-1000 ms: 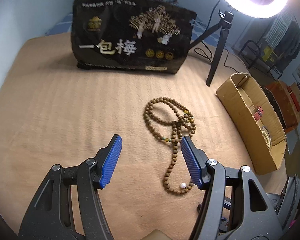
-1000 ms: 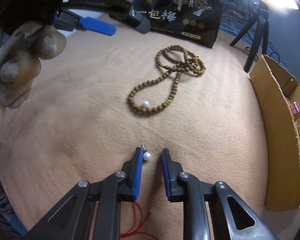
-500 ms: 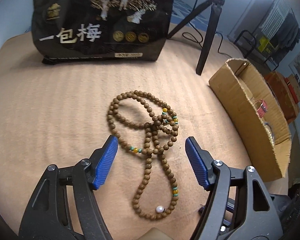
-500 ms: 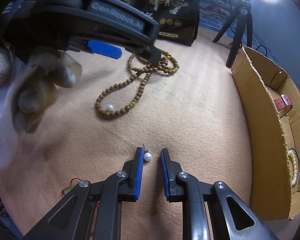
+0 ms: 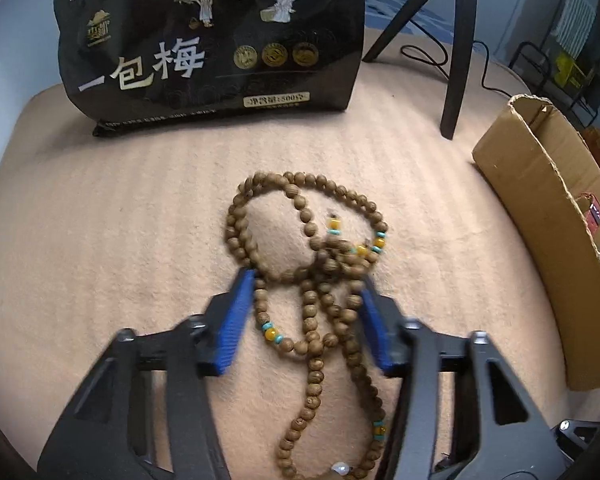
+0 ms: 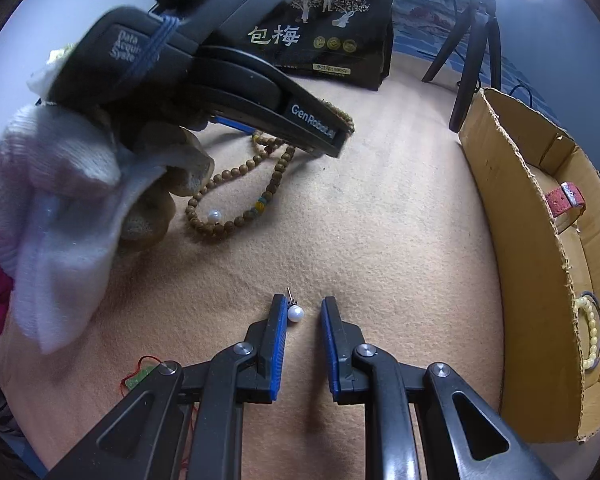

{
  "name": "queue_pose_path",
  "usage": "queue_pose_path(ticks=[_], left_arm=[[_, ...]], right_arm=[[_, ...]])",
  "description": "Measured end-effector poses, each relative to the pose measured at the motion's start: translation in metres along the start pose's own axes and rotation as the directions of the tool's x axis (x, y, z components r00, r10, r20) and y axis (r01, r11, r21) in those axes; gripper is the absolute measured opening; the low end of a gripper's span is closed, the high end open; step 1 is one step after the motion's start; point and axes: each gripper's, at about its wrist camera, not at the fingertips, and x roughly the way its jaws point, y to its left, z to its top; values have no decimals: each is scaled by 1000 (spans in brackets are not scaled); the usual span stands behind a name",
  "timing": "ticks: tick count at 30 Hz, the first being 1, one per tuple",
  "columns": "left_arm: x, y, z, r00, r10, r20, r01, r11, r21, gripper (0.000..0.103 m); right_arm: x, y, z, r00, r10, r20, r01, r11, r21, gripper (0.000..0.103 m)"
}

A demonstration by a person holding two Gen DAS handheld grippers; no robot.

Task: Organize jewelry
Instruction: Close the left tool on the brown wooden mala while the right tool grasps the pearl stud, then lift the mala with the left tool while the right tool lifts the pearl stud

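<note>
A long wooden-bead necklace [image 5: 300,180] lies coiled on the tan blanket. My left gripper [image 5: 307,280] is down over it. Its jaws are closing with several strands between them, and the blue pads [image 5: 240,316] just reach the outer beads. In the right wrist view the necklace's [image 6: 236,222] near loop shows under the gloved hand [image 6: 60,184] that holds the left gripper. My right gripper [image 6: 304,304] is nearly shut, just above the blanket. A pearl stud earring [image 6: 295,313] rests against its left pad, and a narrow gap shows on the pearl's other side.
An open cardboard box [image 5: 540,220] stands at the right and holds a red strap [image 6: 566,200] and a pale bead bracelet [image 6: 590,328]. A black printed bag [image 5: 212,40] and a tripod leg [image 5: 456,72] stand behind. A red wire [image 6: 140,374] lies near my right gripper.
My left gripper came forward and down over the necklace, and its jaws widened, then narrowed around the strands. The right gripper shifted slightly, with the pearl earring staying at its left pad.
</note>
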Motion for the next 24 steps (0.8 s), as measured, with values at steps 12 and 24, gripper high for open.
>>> queue_pose_path(ticks=[12, 24], left_arm=[[-3, 24, 3, 999, -37, 21, 37, 999, -22, 9], [-49, 49, -3, 995, -70, 69, 75, 995, -71, 4]], right_arm=[[2, -1, 0, 1000, 19, 18, -19, 1000, -11, 20], [-10, -1, 2, 1000, 4, 31, -3, 1000, -24, 6]])
